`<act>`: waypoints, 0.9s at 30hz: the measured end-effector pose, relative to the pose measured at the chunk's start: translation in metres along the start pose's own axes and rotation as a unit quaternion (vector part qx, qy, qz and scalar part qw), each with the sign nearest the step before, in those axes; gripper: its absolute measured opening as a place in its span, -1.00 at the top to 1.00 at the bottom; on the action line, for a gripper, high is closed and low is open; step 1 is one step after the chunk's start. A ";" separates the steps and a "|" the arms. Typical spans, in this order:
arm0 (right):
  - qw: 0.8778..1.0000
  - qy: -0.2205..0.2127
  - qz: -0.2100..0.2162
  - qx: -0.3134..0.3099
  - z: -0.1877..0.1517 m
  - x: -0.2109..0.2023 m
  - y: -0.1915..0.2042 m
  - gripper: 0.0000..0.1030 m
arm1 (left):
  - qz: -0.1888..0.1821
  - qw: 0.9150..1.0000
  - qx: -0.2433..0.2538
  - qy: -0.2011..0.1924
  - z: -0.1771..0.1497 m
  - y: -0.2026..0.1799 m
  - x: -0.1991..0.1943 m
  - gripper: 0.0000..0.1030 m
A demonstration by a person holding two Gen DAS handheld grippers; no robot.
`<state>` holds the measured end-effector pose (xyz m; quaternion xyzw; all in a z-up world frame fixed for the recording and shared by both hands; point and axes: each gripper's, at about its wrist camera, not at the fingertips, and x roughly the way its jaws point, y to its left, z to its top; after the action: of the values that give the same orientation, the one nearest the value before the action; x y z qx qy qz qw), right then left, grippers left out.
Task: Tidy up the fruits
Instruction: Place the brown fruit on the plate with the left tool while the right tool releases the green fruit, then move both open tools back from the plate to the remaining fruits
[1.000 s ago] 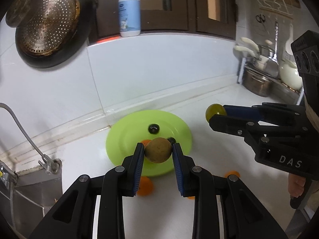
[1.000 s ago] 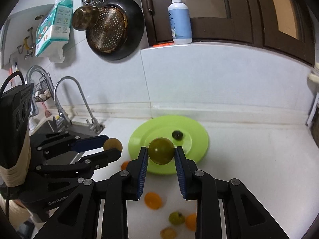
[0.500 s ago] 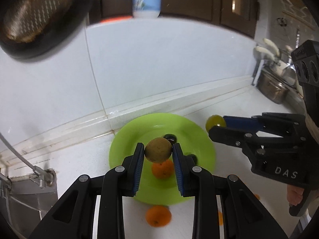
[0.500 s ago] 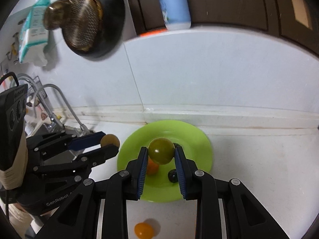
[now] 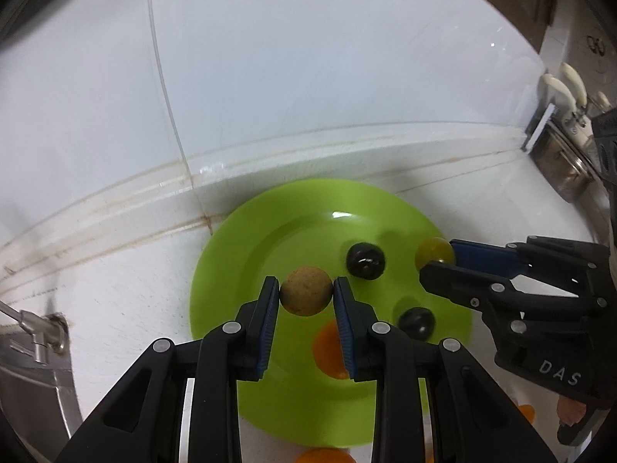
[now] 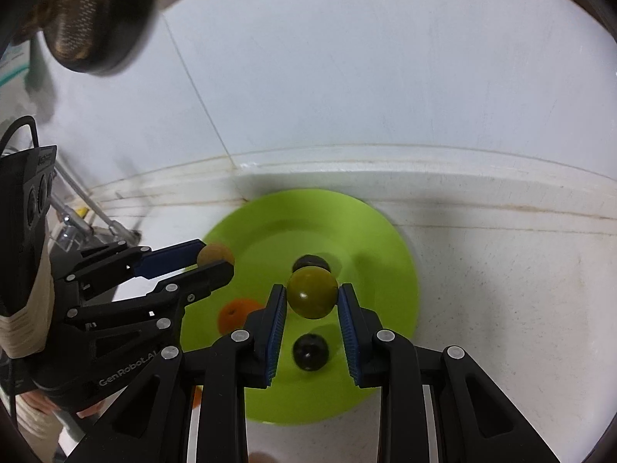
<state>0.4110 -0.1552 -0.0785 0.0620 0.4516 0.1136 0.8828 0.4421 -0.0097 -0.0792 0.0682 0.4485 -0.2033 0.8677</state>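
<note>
- The left gripper (image 5: 306,295) has its jaws closed tight on a tan, speckled round fruit (image 5: 306,290), pinched between the blue pads at the fingertips.
- The right gripper (image 6: 312,301) has its jaws closed just as tight on a smooth olive-green round fruit (image 6: 312,296), likewise held at the tips of the pads.
- Both held fruits hang above the lime-green plate (image 5: 246,239), the tan one over its left part, the green one over its middle, as the right wrist view shows them.
- On the plate lie two dark, glossy round fruits (image 5: 365,261), set apart from each other, and an orange fruit (image 6: 233,315) nearer the left gripper's side.
- The plate rests on a white counter (image 6: 501,308), close to the foot of the white tiled wall (image 5: 308,58).
- More orange fruit (image 5: 323,456) lies on the counter just off the plate's near edge.
- A perforated metal strainer (image 6: 73,34) hangs on the wall at the upper left in the right wrist view.
</note>
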 end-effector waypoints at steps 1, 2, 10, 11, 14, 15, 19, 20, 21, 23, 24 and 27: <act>1.000 0.003 0.000 0.001 0.000 0.004 0.000 0.45 | 0.000 1.000 -0.001 0.005 0.000 -0.001 0.004 0.43; 1.000 0.006 0.000 0.002 0.001 0.007 -0.001 0.45 | 0.002 1.000 0.000 0.007 -0.001 -0.002 0.006 0.43; 1.000 0.020 0.000 0.010 -0.003 0.014 -0.002 0.43 | 0.022 1.000 0.006 0.012 -0.001 -0.005 0.010 0.11; 1.000 0.021 0.001 0.013 -0.002 0.014 -0.002 0.36 | 0.026 1.000 0.005 0.010 -0.001 -0.004 0.007 0.10; 1.000 0.011 -0.002 0.015 -0.003 0.007 -0.001 0.25 | 0.043 0.999 0.000 0.001 -0.003 -0.003 -0.004 0.05; 1.000 0.006 -0.004 0.012 -0.003 0.003 -0.001 0.25 | 0.048 0.999 -0.002 -0.004 -0.005 -0.002 -0.010 0.02; 1.000 -0.018 -0.012 -0.007 -0.007 -0.021 0.005 0.25 | 0.067 0.997 0.004 -0.031 -0.010 -0.010 -0.038 -0.15; 0.999 -0.026 -0.014 -0.014 -0.008 -0.029 0.008 0.25 | 0.071 0.997 0.007 -0.036 -0.012 -0.013 -0.043 -0.17; 0.999 -0.031 -0.015 -0.018 -0.009 -0.034 0.010 0.25 | 0.073 0.996 0.013 -0.043 -0.015 -0.018 -0.050 -0.20; 0.998 -0.047 -0.014 -0.030 -0.012 -0.050 0.013 0.25 | 0.079 0.995 0.022 -0.055 -0.020 -0.025 -0.064 -0.28; 0.998 -0.054 -0.014 -0.036 -0.015 -0.058 0.015 0.24 | 0.085 0.994 0.025 -0.062 -0.024 -0.030 -0.073 -0.31; 0.996 -0.070 -0.013 -0.050 -0.023 -0.079 0.018 0.11 | 0.094 0.992 0.029 -0.077 -0.033 -0.046 -0.093 -0.38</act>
<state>0.3451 -0.1578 -0.0264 0.0199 0.3835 0.1196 0.9155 0.3506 -0.0140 -0.0209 0.1193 0.3656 -0.1383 0.9127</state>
